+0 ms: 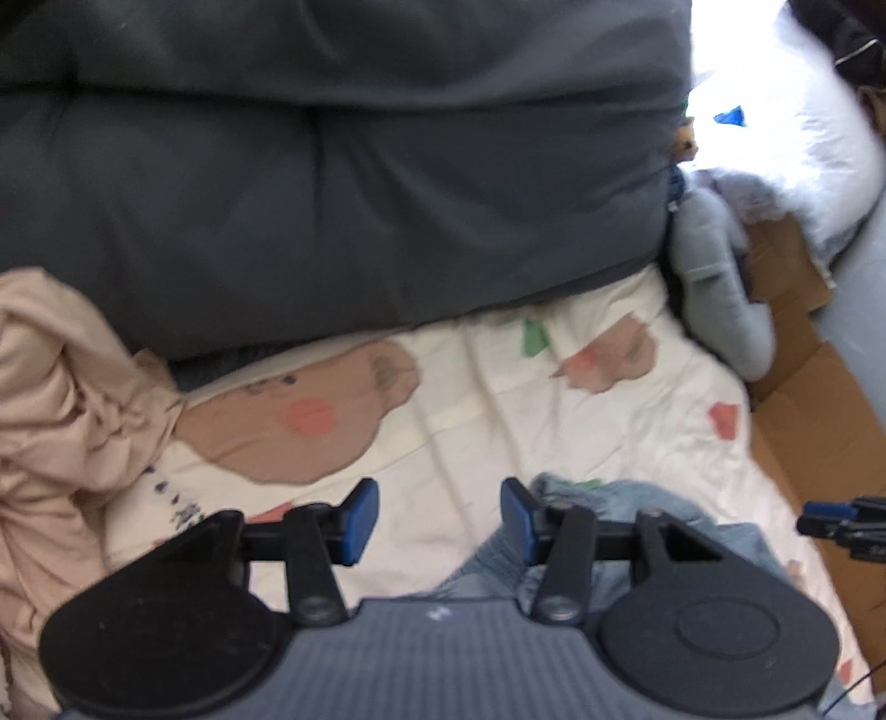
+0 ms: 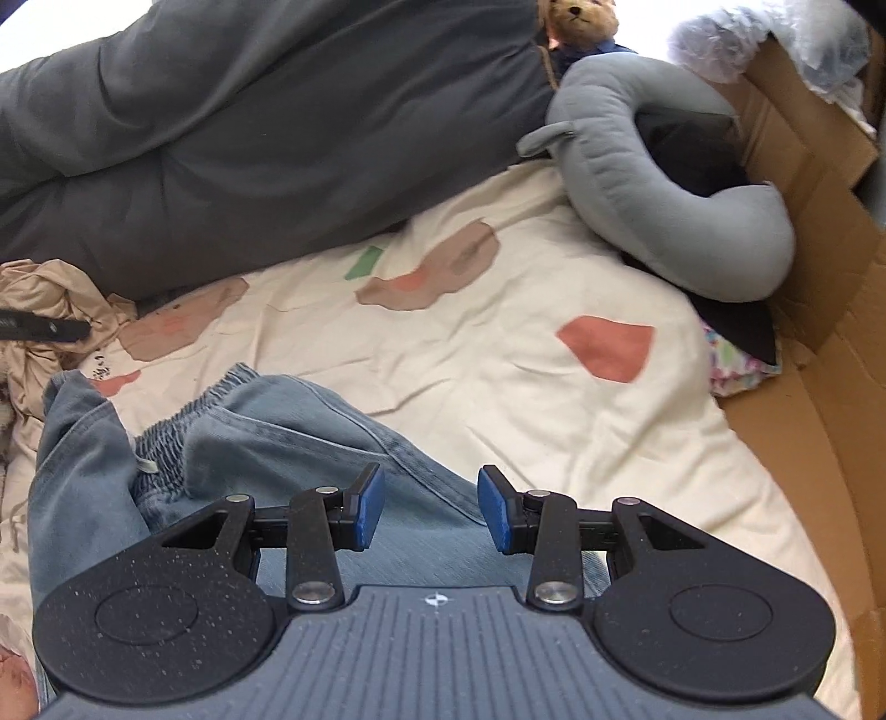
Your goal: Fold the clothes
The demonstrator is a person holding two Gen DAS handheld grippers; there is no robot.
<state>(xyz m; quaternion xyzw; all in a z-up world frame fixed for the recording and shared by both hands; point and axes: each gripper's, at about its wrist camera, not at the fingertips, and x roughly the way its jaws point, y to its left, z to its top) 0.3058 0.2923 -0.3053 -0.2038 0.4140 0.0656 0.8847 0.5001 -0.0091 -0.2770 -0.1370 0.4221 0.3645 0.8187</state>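
Crumpled light-blue jeans with an elastic waistband lie on a cream patterned bedsheet. My right gripper hovers over the jeans, its blue pads apart and nothing pinched between them. In the left wrist view the jeans show just right of my left gripper, which is open over the bare bedsheet. A bunched beige garment lies at the left. The right gripper shows at the far right edge. In the right wrist view, part of the left gripper shows over the beige garment.
A dark grey duvet is piled along the back. A grey plush cushion and a teddy bear sit at the back right. Cardboard lines the right side of the bed.
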